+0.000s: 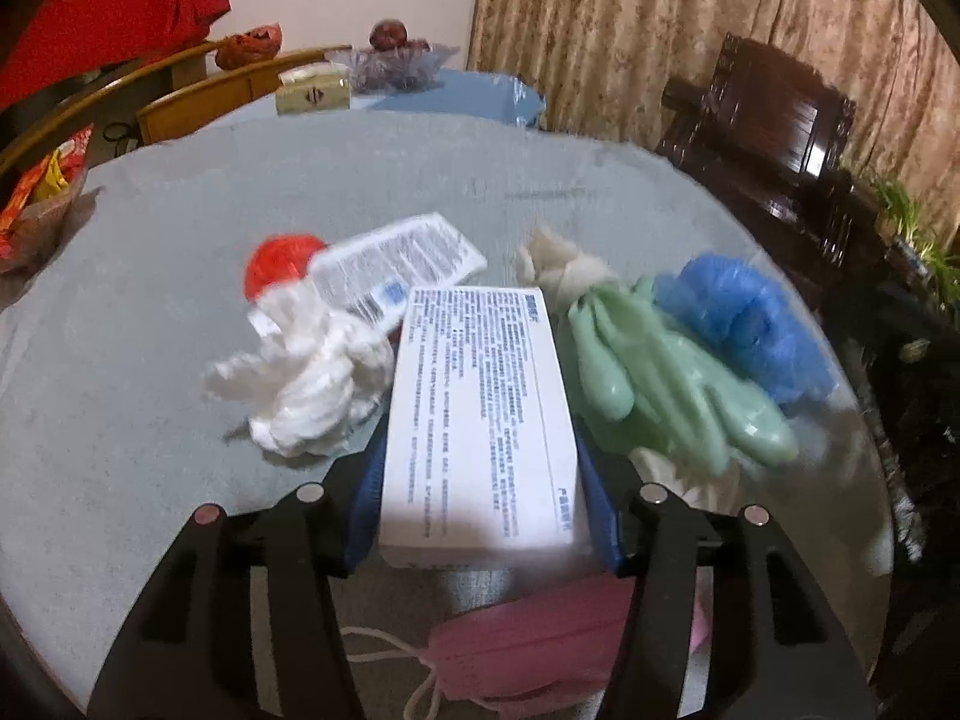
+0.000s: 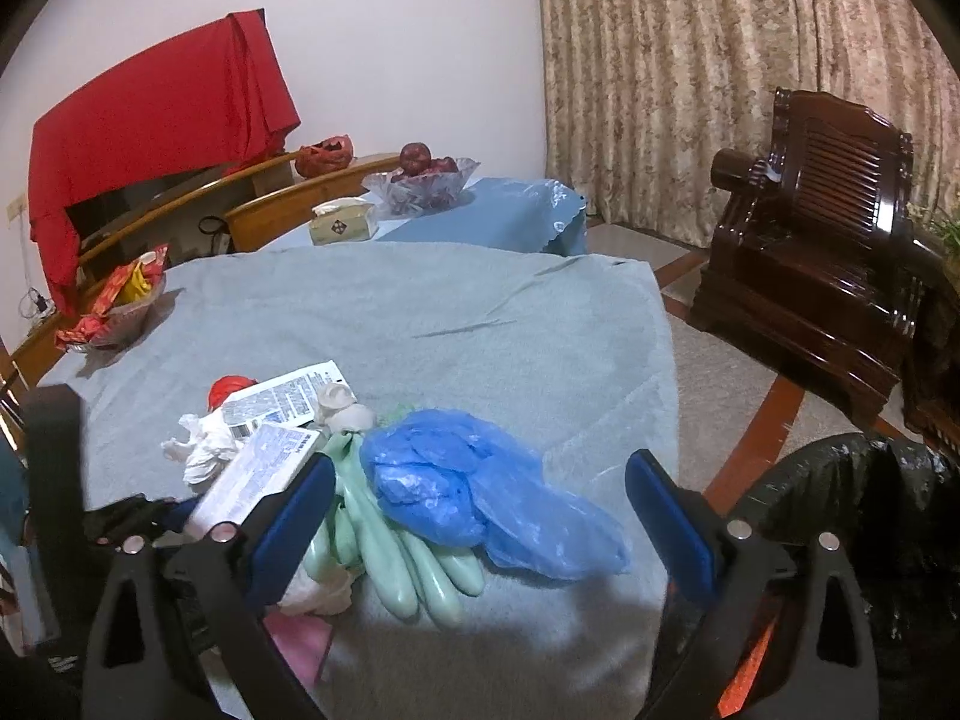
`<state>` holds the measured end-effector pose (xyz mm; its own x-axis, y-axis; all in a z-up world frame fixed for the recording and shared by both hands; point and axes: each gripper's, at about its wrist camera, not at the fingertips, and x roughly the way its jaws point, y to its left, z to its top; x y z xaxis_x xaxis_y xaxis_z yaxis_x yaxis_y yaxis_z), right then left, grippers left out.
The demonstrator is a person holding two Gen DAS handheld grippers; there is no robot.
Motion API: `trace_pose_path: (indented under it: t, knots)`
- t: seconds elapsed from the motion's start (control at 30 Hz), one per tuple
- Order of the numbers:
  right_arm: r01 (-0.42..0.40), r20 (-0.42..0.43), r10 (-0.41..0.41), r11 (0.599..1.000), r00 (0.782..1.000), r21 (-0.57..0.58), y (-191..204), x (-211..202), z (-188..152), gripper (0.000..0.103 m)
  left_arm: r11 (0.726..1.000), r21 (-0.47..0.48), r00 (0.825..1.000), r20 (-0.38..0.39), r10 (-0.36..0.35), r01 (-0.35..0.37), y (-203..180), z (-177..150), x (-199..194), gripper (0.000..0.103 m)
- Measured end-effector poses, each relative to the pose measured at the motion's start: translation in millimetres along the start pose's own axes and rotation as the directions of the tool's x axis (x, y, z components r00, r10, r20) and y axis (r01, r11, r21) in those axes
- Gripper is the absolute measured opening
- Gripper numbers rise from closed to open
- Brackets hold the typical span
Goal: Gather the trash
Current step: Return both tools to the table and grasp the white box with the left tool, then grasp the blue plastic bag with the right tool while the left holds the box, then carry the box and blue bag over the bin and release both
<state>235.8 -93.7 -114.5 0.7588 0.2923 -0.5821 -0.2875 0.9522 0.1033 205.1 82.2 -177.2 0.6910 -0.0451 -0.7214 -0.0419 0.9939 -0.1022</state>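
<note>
Trash was the job, and one piece of it, a white printed carton [image 1: 480,420], sat clamped between the blue pads [image 1: 365,498] of the left gripper [image 1: 483,510], lifted clear of the table's grey cloth [image 1: 120,450]. It looked like thin, probably empty card: light, fairly stiff along its length, but liable to cave if squeezed across its broad faces. The pads bore on its long narrow sides near the close end, which seemed a sound hold for so light a thing.

The right gripper [image 2: 480,516] hung spread wide and empty above a crumpled blue plastic cover [image 2: 474,480]. That cover would likely be limp, slick and nearly weightless, best pinched at a bunched fold. Under it lay pale green rubber gloves [image 2: 396,564], soft and floppy, probably easiest taken where the fingers gather.

Further out on the cloth lay a wad of white tissue [image 1: 306,378], a second flat printed box [image 1: 396,270] and something small and red [image 1: 276,264]. A pink face mask [image 1: 528,636] lay below the left gripper. A black-lined bin [image 2: 852,528] stood beside the table at the right.
</note>
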Motion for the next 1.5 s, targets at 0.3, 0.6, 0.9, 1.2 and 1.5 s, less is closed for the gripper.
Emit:
trace_pose_path:
  t: [0.3,0.6,0.9,1.2,1.5]
  knots:
    - [-0.009,-0.059,0.009,1.000,0.998,-0.012,11.3,33.4,-0.4,0.085,1.000,0.011,0.996,0.091,-0.001,0.000,2.1,23.7,-25.7,0.054]
    - [-0.045,-0.131,0.045,0.999,0.990,-0.001,10.1,48.0,-8.2,0.041,1.000,0.019,0.993,0.120,0.016,-0.018,7.6,32.6,-32.6,0.054]
    - [-0.074,-0.033,0.074,0.997,0.997,0.006,4.5,11.0,10.9,0.032,0.999,0.043,0.988,0.152,-0.005,-0.002,-2.5,39.8,-48.2,0.054]
    - [-0.072,0.072,0.072,0.997,0.995,0.001,-4.6,-43.6,26.6,0.032,0.996,0.083,0.980,0.193,-0.049,0.033,-28.5,47.9,-71.1,0.054]
    - [-0.008,0.127,0.003,0.999,0.992,0.045,-38.7,-89.0,26.9,0.032,0.984,0.145,0.966,0.219,-0.138,0.107,-72.5,52.6,-91.8,0.054]
